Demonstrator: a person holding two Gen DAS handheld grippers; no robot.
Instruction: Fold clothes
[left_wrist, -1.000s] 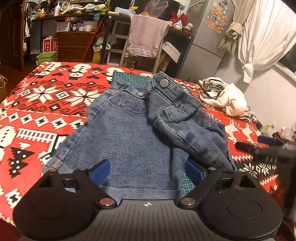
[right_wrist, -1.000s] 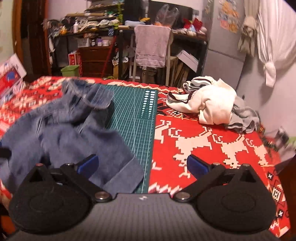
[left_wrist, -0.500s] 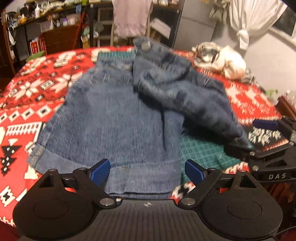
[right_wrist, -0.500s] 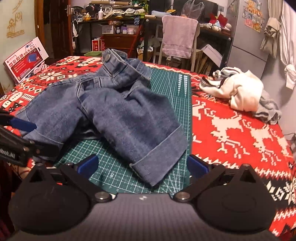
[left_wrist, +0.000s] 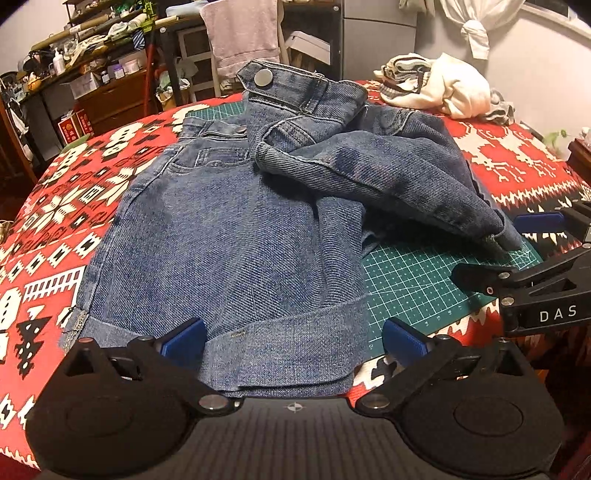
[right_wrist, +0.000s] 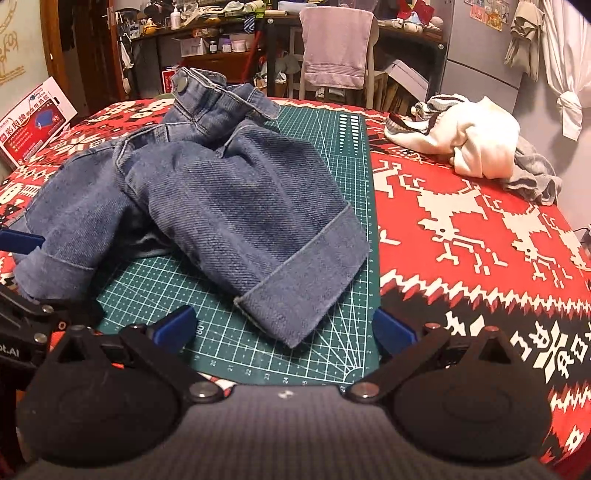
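Two grippers sit at the near edge of the worktop, each with its jaws spread wide and holding nothing. Between the blue pads of the left gripper (left_wrist: 293, 338) lies the cuffed hem of one leg of the denim shorts (left_wrist: 236, 229), flat on the red patterned cloth (left_wrist: 55, 221). The right gripper (right_wrist: 284, 325) hovers over the green cutting mat (right_wrist: 354, 206), with the cuff of the other leg just ahead of its pads. That leg is crumpled and folded partly over the first, so the shorts lie half on the mat and half on the cloth. Farther back, the waistband with its metal button (left_wrist: 263, 77) stands up. Beyond, to the right, a heap of white and grey clothes (right_wrist: 469, 144) rests on the cloth, well apart from the shorts. Behind the worktop, a pink towel (right_wrist: 336, 48) hangs over a chair.
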